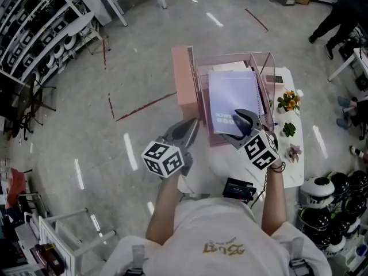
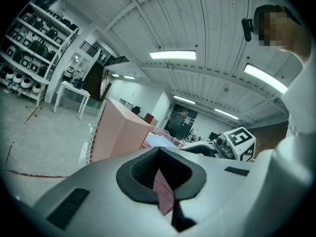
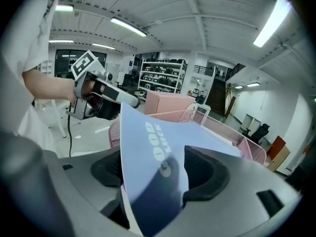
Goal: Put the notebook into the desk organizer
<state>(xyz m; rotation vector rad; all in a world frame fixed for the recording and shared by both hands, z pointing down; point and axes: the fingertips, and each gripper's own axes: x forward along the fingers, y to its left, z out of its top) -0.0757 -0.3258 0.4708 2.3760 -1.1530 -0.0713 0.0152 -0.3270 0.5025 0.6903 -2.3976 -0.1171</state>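
The lavender notebook (image 1: 233, 96) lies tilted in the top of the pink mesh desk organizer (image 1: 185, 79) on the white table. Around the notebook's near edge stands my right gripper (image 1: 244, 125), its jaws wide apart. In the right gripper view the thin notebook (image 3: 153, 147) slants through the gap of that gripper (image 3: 158, 174) and the pads do not press it. My left gripper (image 1: 187, 132) is at the organizer's near left corner. In the left gripper view its jaws (image 2: 162, 186) are shut on a strip of the pink mesh wall (image 2: 163, 194).
Two small potted plants (image 1: 287, 101) (image 1: 288, 129) and a black device (image 1: 238, 190) sit on the white table (image 1: 287, 165) to the right and front of the organizer. Helmets (image 1: 333, 194) are stacked at the right, shelving (image 1: 40, 33) at the far left. A person (image 1: 339, 10) stands at the back right.
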